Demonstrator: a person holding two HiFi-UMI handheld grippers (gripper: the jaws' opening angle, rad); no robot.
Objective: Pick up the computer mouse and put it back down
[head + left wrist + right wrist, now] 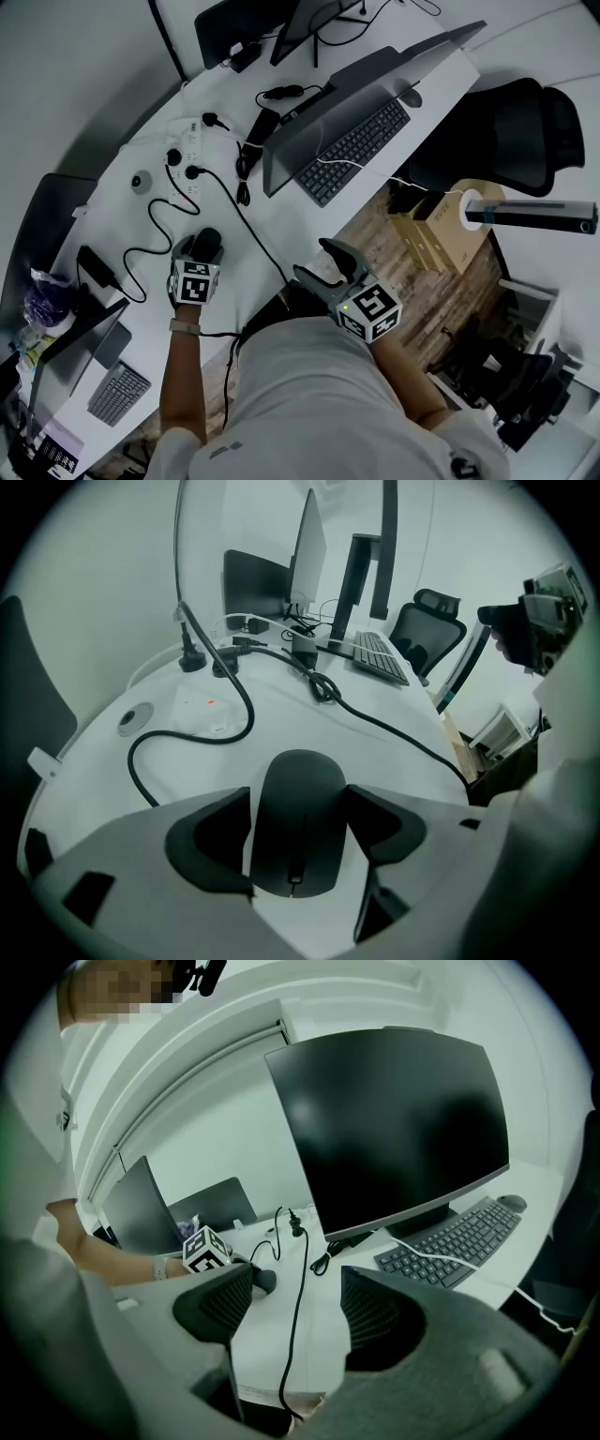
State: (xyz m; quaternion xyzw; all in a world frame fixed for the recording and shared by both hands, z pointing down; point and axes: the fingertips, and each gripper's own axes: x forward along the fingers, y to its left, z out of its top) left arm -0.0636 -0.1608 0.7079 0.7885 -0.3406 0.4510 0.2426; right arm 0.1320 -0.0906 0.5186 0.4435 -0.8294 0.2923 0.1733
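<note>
A black computer mouse sits between the two pads of my left gripper, and both pads press against its sides. I cannot tell whether the mouse rests on the white desk or hangs just above it. From the head view, the mouse and the left gripper are at the desk's near left part. My right gripper hovers off the desk's front edge. In its own view the right gripper is open with nothing between its fingers, and the mouse shows far to its left.
A black cable runs across the desk just right of the mouse. A power strip lies behind it. A large monitor and keyboard stand at the right. An office chair stands beyond the desk end. A second keyboard lies near left.
</note>
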